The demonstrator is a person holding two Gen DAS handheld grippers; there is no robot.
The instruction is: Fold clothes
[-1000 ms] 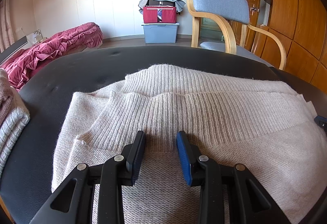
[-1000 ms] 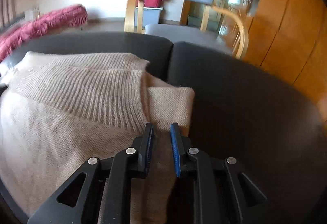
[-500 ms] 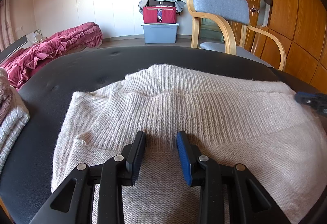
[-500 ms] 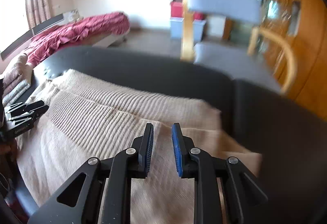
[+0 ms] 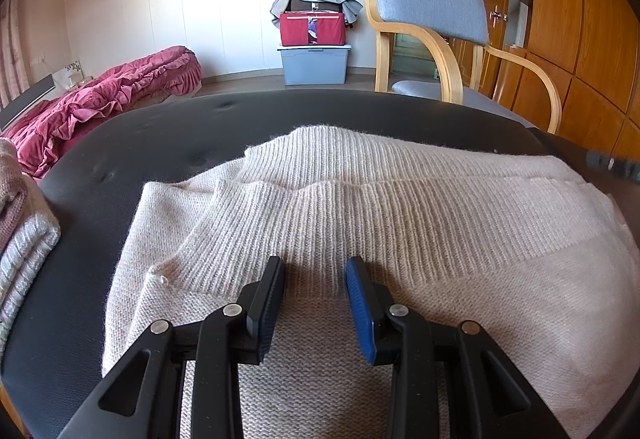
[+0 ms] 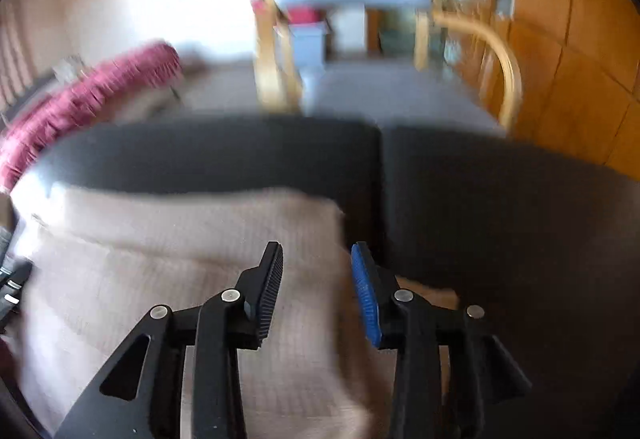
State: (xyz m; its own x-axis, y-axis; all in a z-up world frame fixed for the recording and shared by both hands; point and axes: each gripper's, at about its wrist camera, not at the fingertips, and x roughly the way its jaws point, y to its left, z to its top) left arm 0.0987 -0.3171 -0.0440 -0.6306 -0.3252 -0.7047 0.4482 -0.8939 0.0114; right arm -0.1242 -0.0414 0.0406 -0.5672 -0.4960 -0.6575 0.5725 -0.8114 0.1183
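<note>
A beige knit sweater [image 5: 400,211] lies spread on a black padded surface [image 5: 200,127], its ribbed band folded across the middle. My left gripper [image 5: 316,267] hovers low over the sweater's near part, open, with nothing pinched between its pads. My right gripper [image 6: 316,251] is over the sweater's [image 6: 180,259] right edge; its jaws are opening and the cloth lies beneath them, not gripped. This view is blurred. The right gripper's tip [image 5: 612,163] shows at the far right of the left wrist view, and the left gripper [image 6: 12,279] shows at the left edge of the right wrist view.
A stack of folded knitwear [image 5: 20,239] sits at the surface's left edge. Beyond it are a grey wooden-armed chair [image 5: 432,11], red bedding [image 5: 100,103], a grey storage box [image 5: 314,59] with a red bag on top, and wooden cabinets [image 5: 580,39].
My right gripper's jaws have widened from nearly shut, and it has swung over the sweater to its right edge. The left gripper and the sweater's near part have not moved.
</note>
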